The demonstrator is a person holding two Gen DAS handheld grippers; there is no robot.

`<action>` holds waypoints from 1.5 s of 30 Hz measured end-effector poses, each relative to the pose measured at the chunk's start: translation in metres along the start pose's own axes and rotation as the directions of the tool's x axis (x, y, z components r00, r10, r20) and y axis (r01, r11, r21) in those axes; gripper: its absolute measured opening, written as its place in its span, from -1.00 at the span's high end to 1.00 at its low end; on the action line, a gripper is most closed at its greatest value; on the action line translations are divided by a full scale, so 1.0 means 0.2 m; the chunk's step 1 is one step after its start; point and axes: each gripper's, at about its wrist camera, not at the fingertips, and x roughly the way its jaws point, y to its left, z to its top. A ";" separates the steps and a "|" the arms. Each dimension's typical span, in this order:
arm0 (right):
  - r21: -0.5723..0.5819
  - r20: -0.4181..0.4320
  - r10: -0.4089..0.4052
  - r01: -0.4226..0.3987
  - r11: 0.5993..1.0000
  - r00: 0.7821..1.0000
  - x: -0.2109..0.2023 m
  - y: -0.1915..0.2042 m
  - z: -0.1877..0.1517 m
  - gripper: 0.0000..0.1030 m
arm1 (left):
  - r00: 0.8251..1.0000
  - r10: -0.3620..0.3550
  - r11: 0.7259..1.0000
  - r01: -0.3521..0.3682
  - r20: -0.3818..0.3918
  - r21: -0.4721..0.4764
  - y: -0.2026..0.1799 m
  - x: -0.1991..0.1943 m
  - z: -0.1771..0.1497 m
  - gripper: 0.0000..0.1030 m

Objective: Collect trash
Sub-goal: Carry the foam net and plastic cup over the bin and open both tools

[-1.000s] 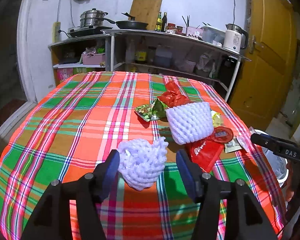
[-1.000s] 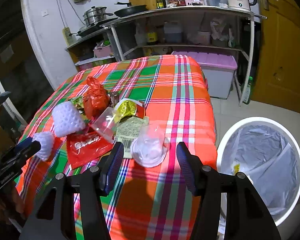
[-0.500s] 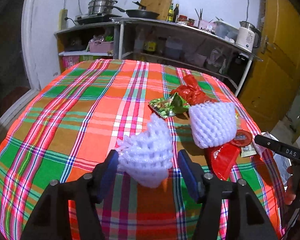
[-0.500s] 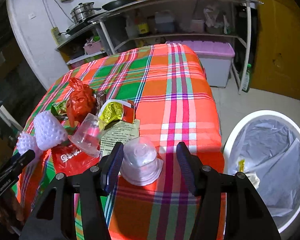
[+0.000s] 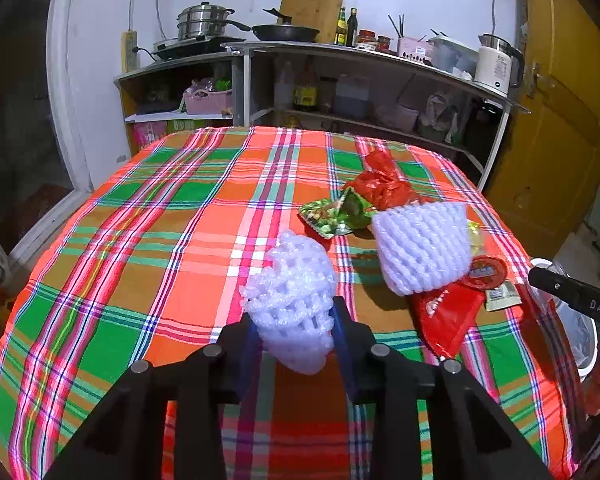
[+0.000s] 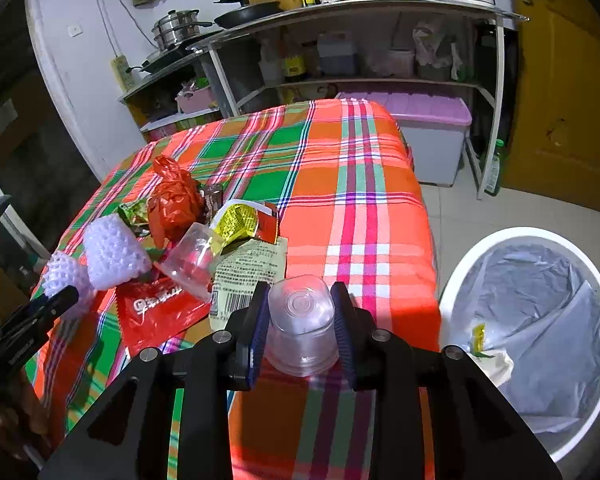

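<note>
My left gripper (image 5: 294, 330) is shut on a white foam fruit net (image 5: 290, 304) and holds it just above the plaid tablecloth (image 5: 160, 240). My right gripper (image 6: 302, 322) is shut on an upturned clear plastic cup (image 6: 302, 320) above the table's near right edge. A second foam net (image 5: 422, 246), a red plastic bag (image 5: 382, 188), a green wrapper (image 5: 334, 214) and a red packet (image 5: 446, 316) lie on the cloth. A second clear cup (image 6: 190, 258) and yellow wrappers (image 6: 238, 222) lie beside them. A white bin with a liner (image 6: 536, 332) stands on the floor at right.
Metal shelves (image 5: 380, 64) with pots, bottles and a kettle (image 5: 496, 66) stand behind the table. A yellow door (image 5: 560, 120) is at right. A lilac-lidded storage box (image 6: 432, 136) sits under the shelves. The bin holds a few scraps.
Both grippers have closed: the left on the foam net, the right on the clear cup. Both objects now sit raised between the fingers.
</note>
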 end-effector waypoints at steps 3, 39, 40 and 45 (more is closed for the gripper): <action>-0.003 0.011 -0.002 0.002 1.000 1.000 -0.05 0.00 -0.02 0.39 | 1.000 -0.010 1.000 0.010 0.010 0.011 -0.03 -0.04 -0.01 0.36; 0.073 0.124 -0.076 0.067 0.995 0.989 -0.61 -0.25 -0.24 0.39 | 0.957 -0.282 0.940 0.263 0.064 0.217 -0.75 -0.39 -0.03 0.38; 0.080 0.124 -0.081 0.072 0.994 0.989 -0.61 -0.27 -0.25 0.39 | 0.955 -0.291 0.937 0.272 0.056 0.220 -0.77 -0.38 -0.03 0.39; 0.116 0.121 -0.117 0.103 0.988 0.986 -0.61 -0.37 -0.27 0.39 | 0.944 -0.328 0.918 0.314 0.020 0.241 -0.89 -0.31 -0.03 0.38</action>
